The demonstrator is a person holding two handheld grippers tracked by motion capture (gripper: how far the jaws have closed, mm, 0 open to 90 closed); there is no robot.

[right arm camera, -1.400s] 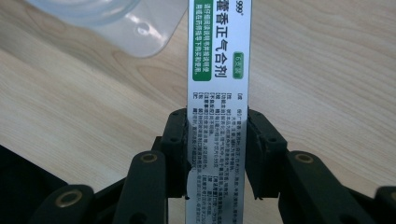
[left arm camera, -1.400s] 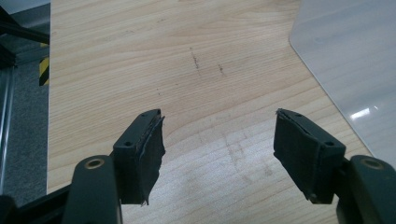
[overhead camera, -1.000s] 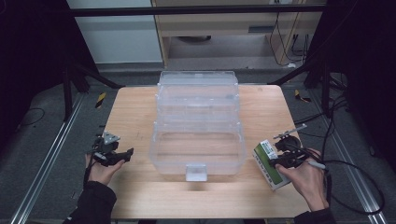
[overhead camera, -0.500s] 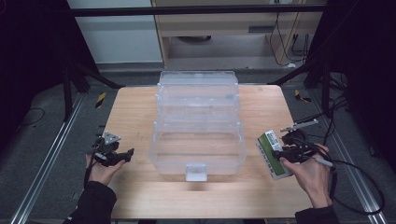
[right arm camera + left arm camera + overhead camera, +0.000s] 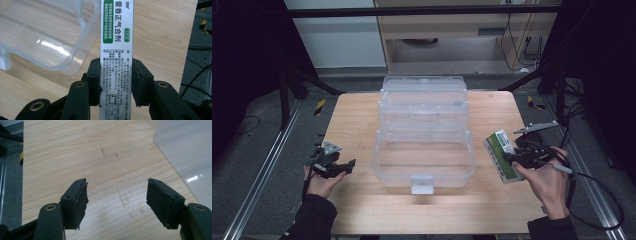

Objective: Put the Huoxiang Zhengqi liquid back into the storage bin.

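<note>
A clear plastic storage box point(image 5: 424, 150) with stepped open trays stands in the middle of the wooden table point(image 5: 357, 115). To its right, my right gripper point(image 5: 508, 159) is shut on a white and green medicine carton point(image 5: 499, 146), held clear of the table. In the right gripper view the carton point(image 5: 117, 25) runs lengthwise between the jaws of the right gripper point(image 5: 116, 77), beside the clear box's corner point(image 5: 50, 32). My left gripper point(image 5: 348, 166) rests left of the box, open over bare wood. The left gripper point(image 5: 117, 195) holds nothing, with the box's corner point(image 5: 185, 150) ahead on its right.
The clear box has a latch tab point(image 5: 421, 183) at its near side. Metal floor rails point(image 5: 262, 175) run along both sides of the table. Cables point(image 5: 597, 200) trail from the right gripper past the table's right edge.
The right gripper has risen with the carton and carried it slightly away from the near edge. The left hand and its gripper have stayed put.
</note>
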